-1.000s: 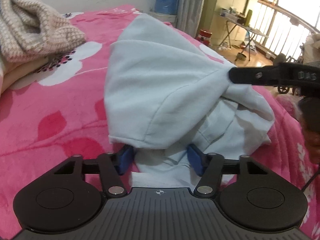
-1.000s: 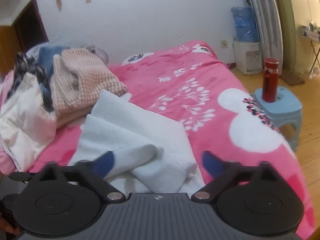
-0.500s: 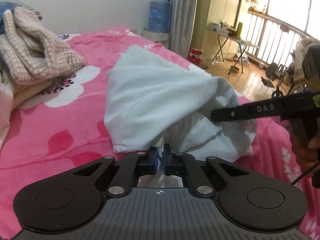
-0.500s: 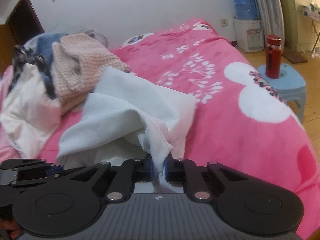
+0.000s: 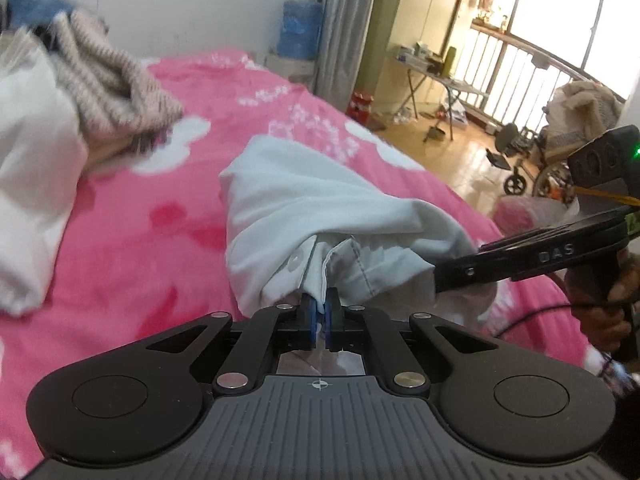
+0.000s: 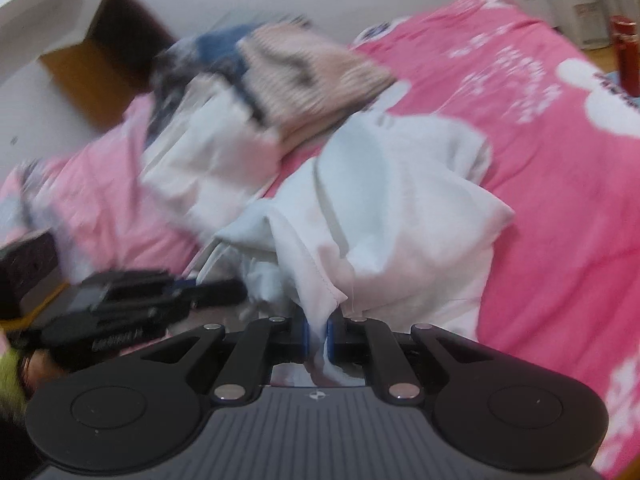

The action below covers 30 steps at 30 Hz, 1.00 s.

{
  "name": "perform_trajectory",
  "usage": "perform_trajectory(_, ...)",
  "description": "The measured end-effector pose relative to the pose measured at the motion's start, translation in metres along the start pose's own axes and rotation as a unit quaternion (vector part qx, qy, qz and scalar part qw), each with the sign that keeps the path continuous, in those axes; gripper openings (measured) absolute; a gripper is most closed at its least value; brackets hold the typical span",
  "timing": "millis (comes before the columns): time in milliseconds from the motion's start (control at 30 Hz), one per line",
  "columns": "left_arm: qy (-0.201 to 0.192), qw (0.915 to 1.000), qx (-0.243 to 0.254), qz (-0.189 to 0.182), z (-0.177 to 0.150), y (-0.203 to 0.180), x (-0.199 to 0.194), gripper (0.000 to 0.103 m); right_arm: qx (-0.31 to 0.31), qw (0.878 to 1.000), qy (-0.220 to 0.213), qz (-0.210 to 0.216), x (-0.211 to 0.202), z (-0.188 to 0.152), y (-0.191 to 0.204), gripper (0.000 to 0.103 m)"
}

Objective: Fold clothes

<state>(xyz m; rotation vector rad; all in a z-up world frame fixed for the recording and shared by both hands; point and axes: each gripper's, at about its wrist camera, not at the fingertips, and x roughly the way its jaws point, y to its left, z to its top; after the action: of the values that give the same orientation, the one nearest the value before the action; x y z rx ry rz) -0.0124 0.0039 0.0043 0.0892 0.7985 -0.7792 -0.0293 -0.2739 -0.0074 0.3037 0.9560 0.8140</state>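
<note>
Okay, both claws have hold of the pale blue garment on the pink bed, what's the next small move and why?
Probably lift both claws a little and draw them apart. The left claw and right claw are each shut on an edge of the pale blue garment, which hangs bunched and creased between them, its far end on the pink blanket. Spreading it should make a clean fold possible.

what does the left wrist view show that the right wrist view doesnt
Only the left wrist view: the balcony railing, a folding table and the wood floor by them. Only the right wrist view: a red bottle at the right edge. Both: the pale garment on the pink blanket, pinched by the left gripper and right gripper, plus the unfolded clothes pile.
</note>
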Motion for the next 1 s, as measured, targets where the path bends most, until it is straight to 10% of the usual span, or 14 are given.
perform_trajectory(267,0.079,0.9956,0.007,-0.049,-0.034,0.003,0.003,0.002,-0.077,0.996,0.037,0.027,-0.018,-0.029,0.033,0.009)
perform_trajectory(533,0.083,0.9945,0.034,-0.054,-0.042,-0.001,0.013,0.002,-0.011,0.998,-0.062,0.003,-0.032,0.000,0.007,0.009)
perform_trajectory(800,0.103,0.9928,0.012,-0.060,-0.055,0.008,0.017,0.004,0.069,0.986,-0.098,-0.115,-0.038,0.004,-0.037,0.009)
perform_trajectory(1000,0.113,0.9917,-0.003,-0.061,-0.055,0.013,0.006,0.025,0.005,0.987,-0.058,-0.146,-0.045,0.003,-0.021,0.037)
